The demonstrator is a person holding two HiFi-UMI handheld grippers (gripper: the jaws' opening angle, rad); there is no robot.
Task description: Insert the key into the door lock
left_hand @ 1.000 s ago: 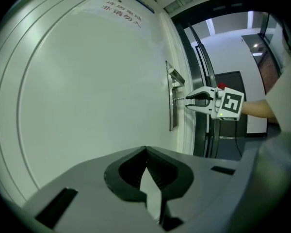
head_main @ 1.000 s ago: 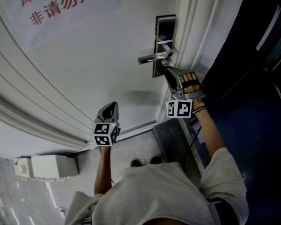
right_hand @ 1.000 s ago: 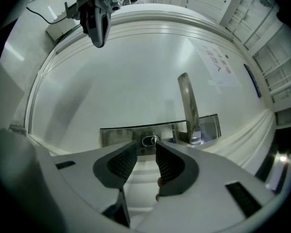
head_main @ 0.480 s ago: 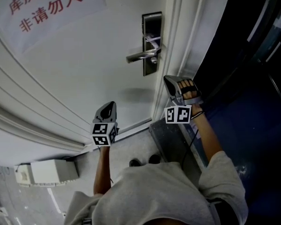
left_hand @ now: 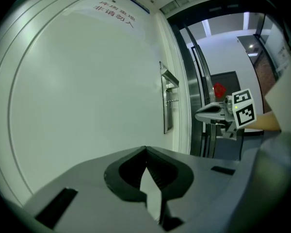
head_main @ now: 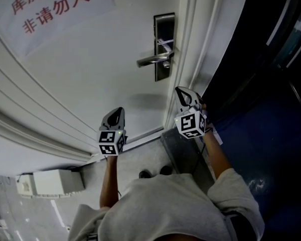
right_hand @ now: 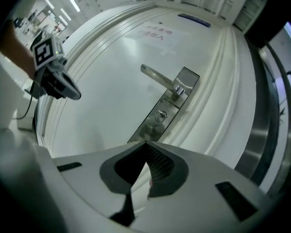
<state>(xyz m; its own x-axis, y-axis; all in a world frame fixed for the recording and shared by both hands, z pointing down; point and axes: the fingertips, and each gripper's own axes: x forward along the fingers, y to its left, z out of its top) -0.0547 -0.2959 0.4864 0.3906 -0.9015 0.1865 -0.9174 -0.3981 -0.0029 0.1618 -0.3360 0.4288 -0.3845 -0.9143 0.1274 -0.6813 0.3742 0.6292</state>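
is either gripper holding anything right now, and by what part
Nothing is held. The left gripper and the right gripper are both shut with nothing between their jaws, clear of the door lock.

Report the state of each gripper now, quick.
Left gripper: closed, nothing between its jaws.
Right gripper: closed, nothing between its jaws.
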